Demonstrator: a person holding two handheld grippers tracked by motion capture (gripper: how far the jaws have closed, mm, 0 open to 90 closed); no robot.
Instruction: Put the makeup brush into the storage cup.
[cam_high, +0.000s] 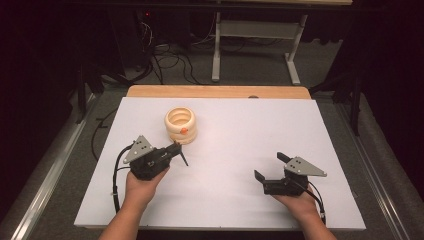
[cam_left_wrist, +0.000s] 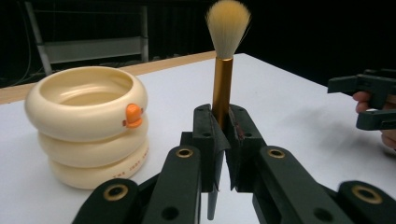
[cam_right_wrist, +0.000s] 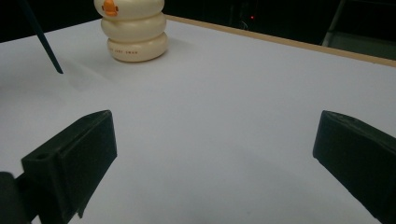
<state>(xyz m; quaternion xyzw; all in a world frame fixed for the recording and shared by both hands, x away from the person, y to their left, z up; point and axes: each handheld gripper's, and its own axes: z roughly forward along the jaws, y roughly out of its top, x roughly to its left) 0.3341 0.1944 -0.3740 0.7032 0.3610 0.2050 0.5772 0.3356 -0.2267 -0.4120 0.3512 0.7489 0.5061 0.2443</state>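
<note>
Left hand-held gripper (cam_left_wrist: 223, 135) pinching a makeup brush (cam_left_wrist: 223, 79) by its golden ferrule, jaws pressed tight against it, pale bristle tuft up and dark thin handle tip hanging down below the jaws. Seen from the high view, same left hand-held gripper (cam_high: 177, 150) low over the white worktop (cam_high: 240, 125), near its left front part, the dark brush handle (cam_high: 184, 157) slanting down toward the surface. Just beyond it, a cream holder (cam_high: 181, 125) shaped like three stacked rings with a small orange beak on its side, standing upright on the worktop, open at the top; in the left gripper view that holder (cam_left_wrist: 88, 126) close beside the brush to the left, not touching it. Right hand-held gripper (cam_high: 270, 167) spread wide, nothing between its jaws, held over the right front part of the worktop, well apart from brush and holder. In the right gripper view, holder (cam_right_wrist: 133, 35) far off, brush handle tip (cam_right_wrist: 46, 49) to its left.
</note>
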